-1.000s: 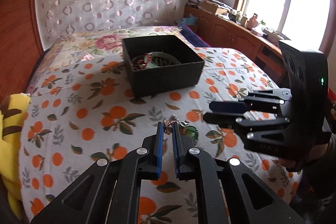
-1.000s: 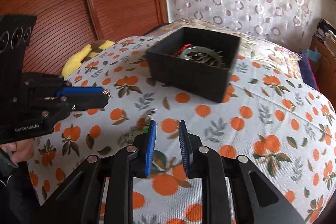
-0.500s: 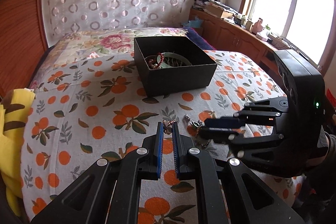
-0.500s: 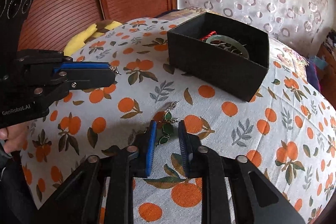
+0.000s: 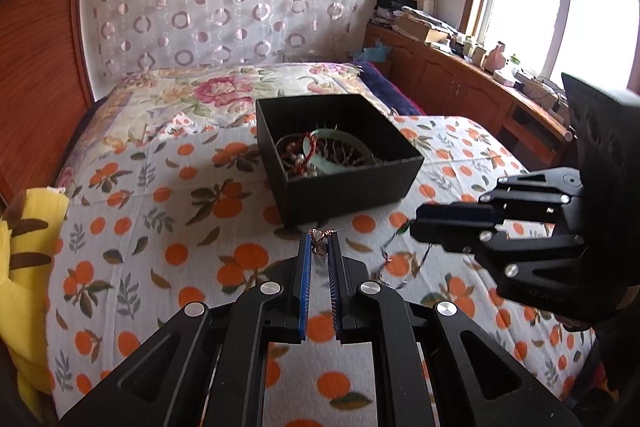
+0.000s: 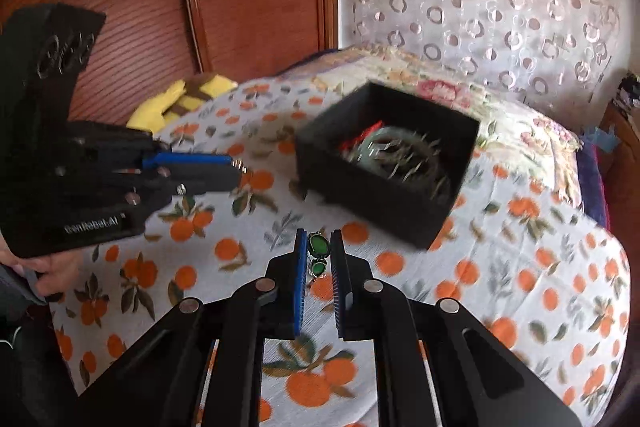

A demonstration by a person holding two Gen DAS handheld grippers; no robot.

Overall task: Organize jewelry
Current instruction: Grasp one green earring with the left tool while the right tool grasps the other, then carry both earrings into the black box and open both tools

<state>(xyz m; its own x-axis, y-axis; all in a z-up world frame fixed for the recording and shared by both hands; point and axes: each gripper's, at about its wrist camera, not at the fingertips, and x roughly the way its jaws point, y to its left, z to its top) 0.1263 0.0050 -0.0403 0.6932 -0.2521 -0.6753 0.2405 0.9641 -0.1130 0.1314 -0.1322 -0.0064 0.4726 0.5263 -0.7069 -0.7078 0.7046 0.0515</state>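
Blurred throughout right-wrist view, black box (image 6: 386, 163) at one o'clock especially; contents tangled, indistinct. Cut off at nine o'clock: hand (image 6: 48, 273) under left gripper (image 6: 240, 167).

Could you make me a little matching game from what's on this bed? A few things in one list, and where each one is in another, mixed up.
Things:
1. green-stone jewelry
2. pale green bangle
3. yellow plush toy
4. copper-coloured piece

Places:
A. inside the black box
B. pinched in the left gripper
C. at the bed's edge, by the wooden wall
D. pinched in the right gripper

Pairs: 1-D, 2-A, 3-C, 4-B
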